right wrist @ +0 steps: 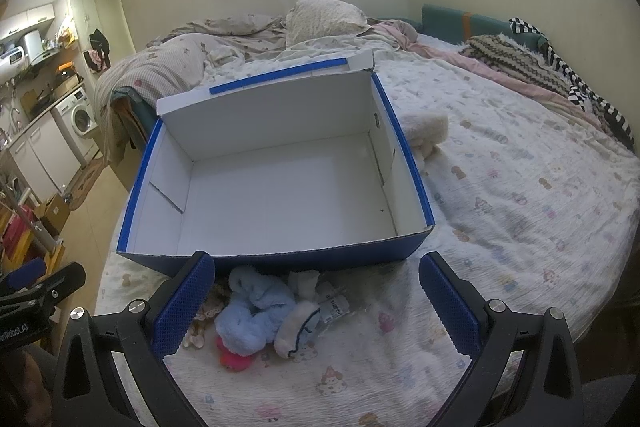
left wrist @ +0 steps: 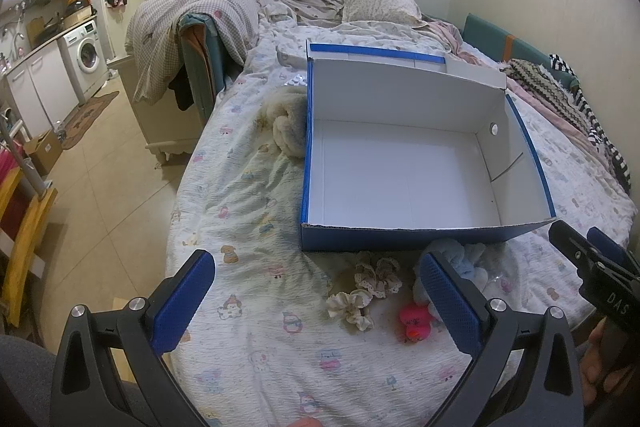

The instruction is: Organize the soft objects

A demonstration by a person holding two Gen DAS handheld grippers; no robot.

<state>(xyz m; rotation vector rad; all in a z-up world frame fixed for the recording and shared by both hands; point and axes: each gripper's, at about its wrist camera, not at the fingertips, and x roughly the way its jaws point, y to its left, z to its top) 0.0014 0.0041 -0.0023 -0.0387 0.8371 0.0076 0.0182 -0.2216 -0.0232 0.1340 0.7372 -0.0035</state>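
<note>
Left gripper (left wrist: 316, 301): jaws spread wide, holding nothing. Right gripper (right wrist: 316, 301): jaws likewise wide apart, nothing held.

Washing machine (left wrist: 89, 51), pillow (right wrist: 325, 17), striped knit (right wrist: 516, 63) beyond.

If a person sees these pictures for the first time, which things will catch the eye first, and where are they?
The big open blue box with its white, empty inside lies in the middle of the bed. In front of it lies a small heap of soft things: a blue plush toy, a pink toy and frilly scrunchies. Both grippers are open above them.
</note>
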